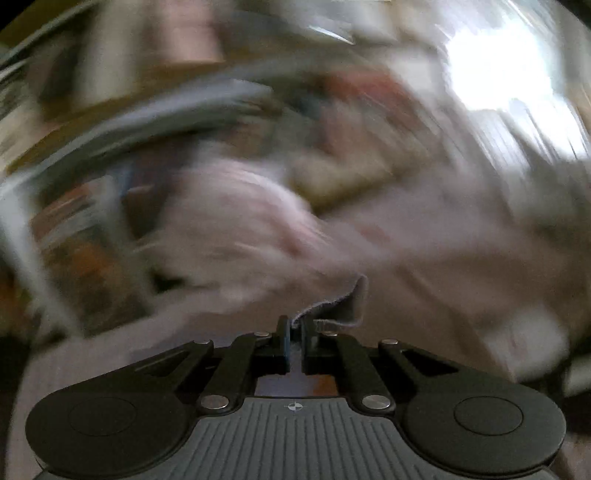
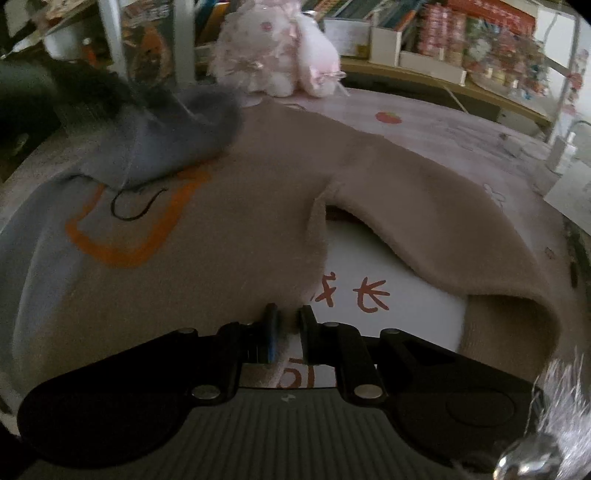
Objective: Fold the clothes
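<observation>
A beige fuzzy sweater [image 2: 236,206] with an orange outline and grey parts lies spread on a pink printed tablecloth [image 2: 436,129]. Its sleeve [image 2: 424,221] curves to the right over a white sheet with red characters [image 2: 369,273]. My right gripper [image 2: 287,317] is shut on the sweater's lower edge beside the sleeve. A grey part of the sweater [image 2: 177,136] is lifted and blurred at the upper left. In the left wrist view my left gripper [image 1: 293,326] is shut on a grey hemmed cloth edge [image 1: 343,308]. The rest of that view is motion blur.
A pink plush toy [image 2: 280,48] sits at the table's far edge. Shelves with books, boxes and cans [image 2: 454,33] stand behind it. A white bottle [image 2: 565,147] stands at the right. A silvery tassel [image 2: 554,417] hangs at the lower right.
</observation>
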Demonstrator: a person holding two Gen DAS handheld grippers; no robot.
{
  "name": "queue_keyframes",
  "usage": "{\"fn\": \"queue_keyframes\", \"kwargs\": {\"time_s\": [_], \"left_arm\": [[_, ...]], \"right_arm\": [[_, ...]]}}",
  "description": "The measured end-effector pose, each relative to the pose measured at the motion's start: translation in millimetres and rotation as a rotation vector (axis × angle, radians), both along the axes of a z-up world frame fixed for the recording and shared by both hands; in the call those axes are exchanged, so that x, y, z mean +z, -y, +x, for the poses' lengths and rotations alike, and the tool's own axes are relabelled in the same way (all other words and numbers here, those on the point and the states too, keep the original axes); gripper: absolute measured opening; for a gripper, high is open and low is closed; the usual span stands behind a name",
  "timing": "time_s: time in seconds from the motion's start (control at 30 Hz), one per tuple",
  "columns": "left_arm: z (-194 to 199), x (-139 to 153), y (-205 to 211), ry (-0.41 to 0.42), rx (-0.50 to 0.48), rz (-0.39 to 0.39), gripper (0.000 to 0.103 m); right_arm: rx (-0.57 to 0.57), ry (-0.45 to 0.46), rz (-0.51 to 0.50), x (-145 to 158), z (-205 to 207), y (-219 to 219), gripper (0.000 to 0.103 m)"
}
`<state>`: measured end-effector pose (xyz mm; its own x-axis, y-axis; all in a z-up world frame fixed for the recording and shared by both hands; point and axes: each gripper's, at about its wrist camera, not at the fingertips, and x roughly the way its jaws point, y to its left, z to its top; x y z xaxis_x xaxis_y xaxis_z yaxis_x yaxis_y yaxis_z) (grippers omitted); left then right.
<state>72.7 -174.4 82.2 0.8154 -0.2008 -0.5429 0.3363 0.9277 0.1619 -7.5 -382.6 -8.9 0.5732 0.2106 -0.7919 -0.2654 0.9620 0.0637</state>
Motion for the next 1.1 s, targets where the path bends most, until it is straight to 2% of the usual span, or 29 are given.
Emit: {"fn": "queue_keyframes", "kwargs": {"time_s": [0.07,0.1,0.2,0.33,0.43,0.53,0.63,0.7,0.73,0.83,0.93,1.03,1.1], "left_arm": [[3,23,-63,0.044,0.113,-0.093,0.006],[1,32,-97,0.068,0.178,-0.113,0.005],[-2,49,-187,0.100,0.361,-0.111,0.005],[-1,42,-274,0.091,0.539,0.014,0.005],[3,33,-313,0.069,0.611,0.061,0.005],[10,18,-339,0.031,0.647,0.066,0.005],[15,6,-355,-0.001,0.670,0.071,0.007],[15,-1,-362,-0.025,0.681,0.082,0.012],[16,-3,-363,-0.029,0.701,0.110,0.012],[0,1,-359,0.017,0.753,0.157,0.012],[-24,9,-328,0.092,0.657,0.105,0.013],[-38,-4,-274,0.049,0.456,0.032,0.014],[-43,-20,-237,-0.012,0.355,-0.033,0.015]], "right_arm": [[-0.031,0.002,-0.005,0,1,-4,0.012],[-0.043,0.002,-0.007,0,1,-5,0.012],[-0.080,0.006,-0.015,0,2,-7,0.012],[-0.123,0.009,-0.033,-1,3,-12,0.012],[-0.157,0.004,-0.039,0,1,-15,0.012],[-0.184,0.001,-0.043,-1,3,-19,0.012],[-0.197,0.002,-0.062,-1,4,-23,0.012],[-0.203,0.005,-0.074,-2,4,-24,0.012],[-0.206,0.006,-0.078,-2,4,-25,0.012],[-0.204,0.009,-0.089,-3,4,-27,0.012],[-0.199,0.017,-0.098,-3,5,-29,0.012],[-0.193,0.033,-0.097,-5,8,-32,0.012],[-0.182,0.035,-0.082,-6,12,-32,0.012]]}}
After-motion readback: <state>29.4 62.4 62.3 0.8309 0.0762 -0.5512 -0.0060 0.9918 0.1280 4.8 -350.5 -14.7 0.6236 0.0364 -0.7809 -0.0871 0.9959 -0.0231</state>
